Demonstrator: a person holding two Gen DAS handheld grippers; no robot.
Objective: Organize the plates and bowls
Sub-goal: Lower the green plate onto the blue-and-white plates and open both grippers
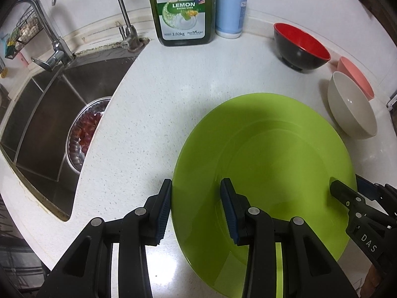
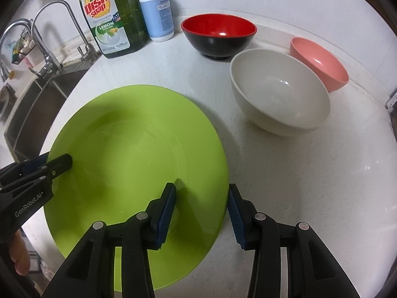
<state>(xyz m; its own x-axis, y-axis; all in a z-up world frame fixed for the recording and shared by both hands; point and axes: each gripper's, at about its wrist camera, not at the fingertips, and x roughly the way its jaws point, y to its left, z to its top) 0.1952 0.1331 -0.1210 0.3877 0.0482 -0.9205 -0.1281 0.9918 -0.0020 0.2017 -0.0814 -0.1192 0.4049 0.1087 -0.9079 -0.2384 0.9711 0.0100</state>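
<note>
A large lime-green plate (image 1: 268,164) lies on the white counter; it also shows in the right wrist view (image 2: 139,154). My left gripper (image 1: 196,208) is open and straddles the plate's left rim, one finger outside, one over the plate. My right gripper (image 2: 202,213) is open and straddles the plate's right rim the same way. Behind the plate stand a red-and-black bowl (image 2: 219,34), a cream bowl (image 2: 280,92) and a pink bowl (image 2: 320,63), all upright; the three also show in the left wrist view: red-and-black (image 1: 301,46), cream (image 1: 351,105), pink (image 1: 356,77).
A green dish soap bottle (image 1: 182,7) and a white-and-blue pump bottle (image 1: 230,7) stand at the back wall. The steel sink (image 1: 54,114) with taps is to the left and holds a metal bowl of red fruit (image 1: 85,129). The counter's front edge is close.
</note>
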